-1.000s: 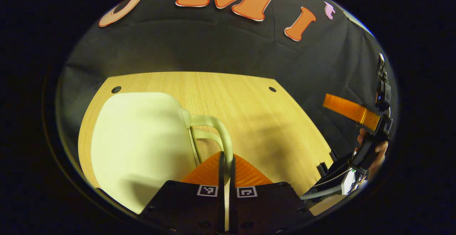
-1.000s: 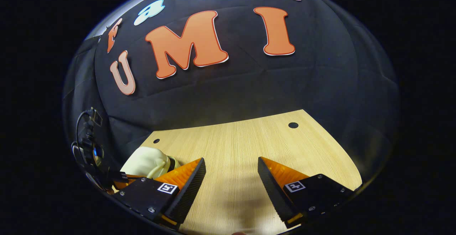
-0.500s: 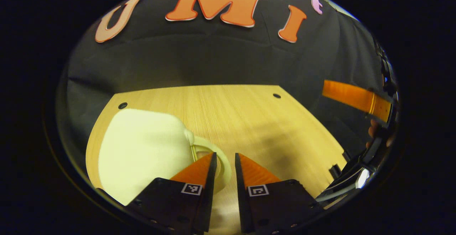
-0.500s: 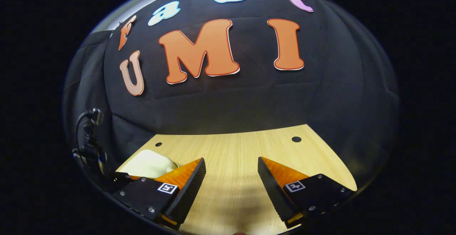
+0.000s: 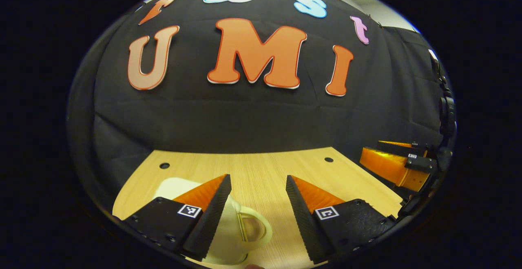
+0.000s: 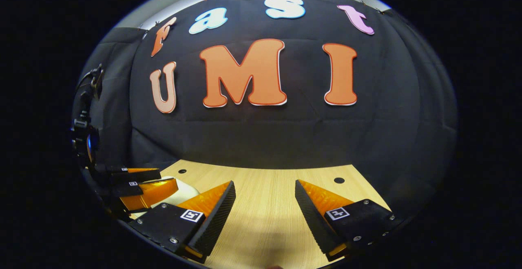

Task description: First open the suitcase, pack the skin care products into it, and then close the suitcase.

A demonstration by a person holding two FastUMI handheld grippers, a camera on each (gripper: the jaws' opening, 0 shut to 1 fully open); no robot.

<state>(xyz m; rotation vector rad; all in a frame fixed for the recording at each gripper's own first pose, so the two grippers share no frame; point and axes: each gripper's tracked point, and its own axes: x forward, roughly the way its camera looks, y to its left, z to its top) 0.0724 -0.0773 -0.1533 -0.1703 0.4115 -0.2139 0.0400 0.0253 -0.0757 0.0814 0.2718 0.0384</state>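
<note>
Suitcase (image 5: 228,236): pale cream, closed, lying on the table (image 5: 261,171). In the left gripper view it sits low, partly under the left-hand finger, spreading out past that finger's outer side.
Handle (image 5: 255,230): a cream loop at the suitcase's edge, lying flat between the jaws, nearer the left-hand finger (image 5: 212,210), apart from the other one.
Left gripper (image 5: 257,207): jaws wide, nothing between the pads, hanging over the handle without touching it as far as I can tell.
Right gripper (image 6: 265,212): jaws wide as well, holding nothing, with bare table between the fingers.
Table: light wood grain with small dark holes near its far corners; it runs forward from both pairs of jaws to the black cloth wall (image 6: 261,138).
Suitcase from the right gripper view: a small cream patch (image 6: 181,193) just beyond the outer side of the left-hand finger, partly covered by the other gripper.
Other gripper in the right gripper view (image 6: 138,185): off past the left-hand finger, over the suitcase; I cannot tell its jaw gap from here.
Other gripper in the left gripper view (image 5: 397,163): well off past the right-hand finger, at the table's edge, fingers pointing across the table.
Skin care products: none that I can make out.
</note>
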